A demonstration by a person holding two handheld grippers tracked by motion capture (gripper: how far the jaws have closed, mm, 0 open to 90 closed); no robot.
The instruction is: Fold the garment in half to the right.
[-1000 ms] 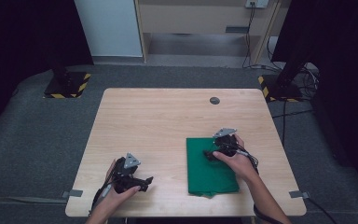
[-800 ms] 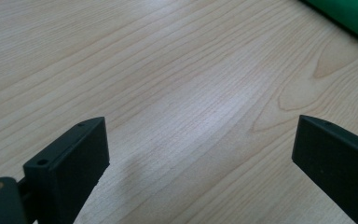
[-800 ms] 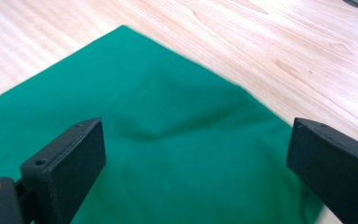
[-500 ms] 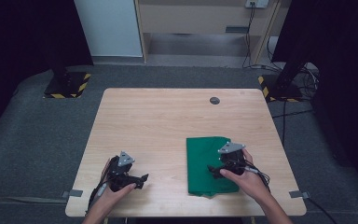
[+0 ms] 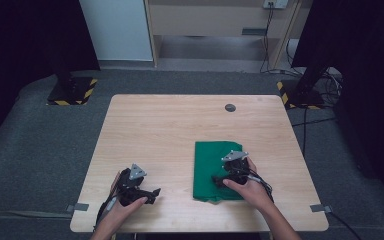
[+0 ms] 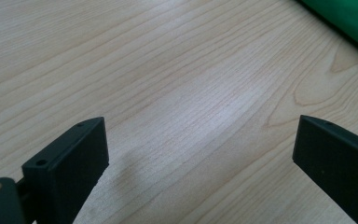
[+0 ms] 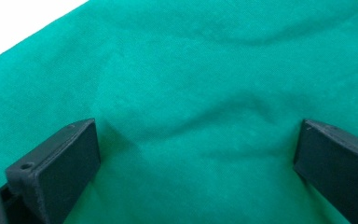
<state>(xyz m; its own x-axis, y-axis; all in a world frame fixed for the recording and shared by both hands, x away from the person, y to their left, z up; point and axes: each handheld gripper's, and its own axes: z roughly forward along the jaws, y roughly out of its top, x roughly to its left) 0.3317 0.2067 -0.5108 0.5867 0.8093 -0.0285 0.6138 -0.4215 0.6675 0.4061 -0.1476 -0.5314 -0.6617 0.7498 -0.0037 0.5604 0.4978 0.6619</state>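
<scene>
Seen from above: a pale wooden table [image 5: 180, 135] with a green cloth [image 5: 207, 167] lying flat near its front right corner, folded into a rough rectangle, upper right corner clipped, front edge slightly rumpled. Right gripper [image 5: 219, 179] resting on the cloth's right half, held in a hand [image 5: 247, 189] coming from the front edge. Left gripper [image 5: 152, 193] near the front left corner on bare wood, well apart from the cloth, pointing toward it, held in the other hand [image 5: 125, 205]. Small dark round disc [image 5: 230, 107] near the far edge, right of centre.

Through the right gripper view: jaws spread wide over the cloth [image 7: 205, 93], pinching nothing; fine weave and soft wrinkles between them, detail lost from above.

Through the left gripper view: jaws likewise spread wide over bare wood grain [image 6: 168, 93], nothing between them; a sliver of the cloth [image 6: 349, 18] at the upper right corner.
</scene>
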